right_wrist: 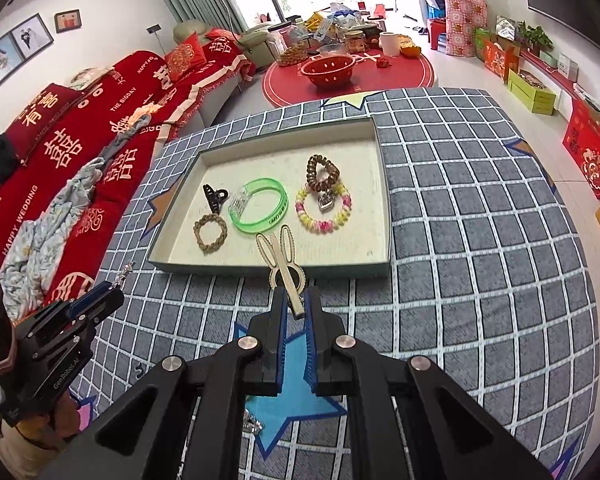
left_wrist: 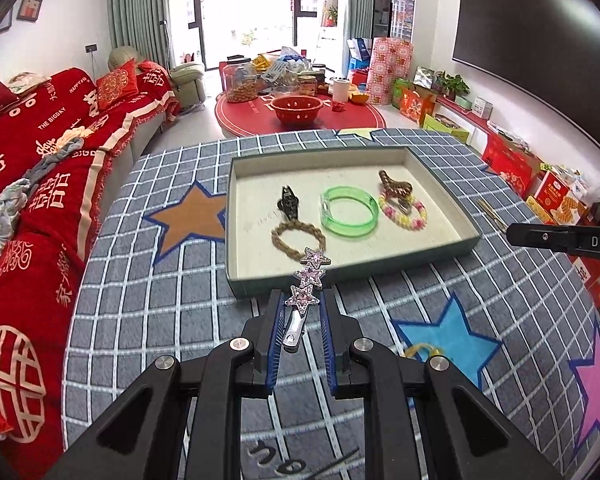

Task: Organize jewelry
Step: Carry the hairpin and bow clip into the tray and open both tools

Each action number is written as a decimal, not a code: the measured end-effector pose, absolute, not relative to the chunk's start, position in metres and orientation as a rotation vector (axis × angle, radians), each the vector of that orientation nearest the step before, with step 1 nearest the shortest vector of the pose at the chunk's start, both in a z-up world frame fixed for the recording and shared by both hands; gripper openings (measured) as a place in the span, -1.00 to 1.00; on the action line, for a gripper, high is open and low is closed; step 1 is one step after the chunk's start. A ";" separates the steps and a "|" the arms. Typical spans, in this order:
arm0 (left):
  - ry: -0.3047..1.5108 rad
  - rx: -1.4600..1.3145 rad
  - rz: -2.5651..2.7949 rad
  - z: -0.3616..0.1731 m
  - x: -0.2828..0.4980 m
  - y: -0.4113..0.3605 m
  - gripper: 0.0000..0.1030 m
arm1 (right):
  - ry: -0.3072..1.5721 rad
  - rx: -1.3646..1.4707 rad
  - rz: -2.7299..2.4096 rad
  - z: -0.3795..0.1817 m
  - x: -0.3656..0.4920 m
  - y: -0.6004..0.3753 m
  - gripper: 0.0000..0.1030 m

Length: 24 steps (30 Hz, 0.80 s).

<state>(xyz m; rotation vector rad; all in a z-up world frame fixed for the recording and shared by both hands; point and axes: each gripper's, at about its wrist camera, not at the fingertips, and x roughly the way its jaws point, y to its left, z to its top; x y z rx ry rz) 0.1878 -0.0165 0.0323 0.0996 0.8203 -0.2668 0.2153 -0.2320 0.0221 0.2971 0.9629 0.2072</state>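
My left gripper (left_wrist: pixel 302 300) is shut on a silver hair clip with pink crystal stars (left_wrist: pixel 309 276), held above the near edge of the tray (left_wrist: pixel 236 208). My right gripper (right_wrist: pixel 295 300) is shut on a beige rabbit-ear hair clip (right_wrist: pixel 282 256), held at the tray's near rim (right_wrist: pixel 384 208). In the tray lie a black claw clip (left_wrist: pixel 288 202), a braided tan band (left_wrist: pixel 296 236), a green bangle (left_wrist: pixel 350 210), a pastel bead bracelet (left_wrist: pixel 404 210) and a brown coil hair tie (left_wrist: pixel 394 186). The left gripper also shows in the right wrist view (right_wrist: pixel 112 288).
The tray rests on a grey checked cloth with stars (left_wrist: pixel 160 300). A yellowish piece (left_wrist: pixel 420 350) lies on the blue star by my left gripper; a silver piece (right_wrist: pixel 254 424) lies under my right one. A red sofa (left_wrist: pixel 28 200) stands to the left.
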 end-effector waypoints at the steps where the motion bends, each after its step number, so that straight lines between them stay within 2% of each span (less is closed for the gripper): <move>1: 0.819 0.099 -0.264 0.033 0.190 -0.017 -0.40 | 0.963 0.296 0.206 0.022 0.219 -0.232 -0.82; 15: 0.822 0.099 -0.227 0.038 0.258 -0.024 -0.40 | 0.994 0.257 0.178 0.018 0.284 -0.232 -0.82; 24: 0.867 0.113 -0.219 0.017 0.301 -0.039 -0.40 | 1.020 0.235 0.150 0.006 0.318 -0.229 -0.82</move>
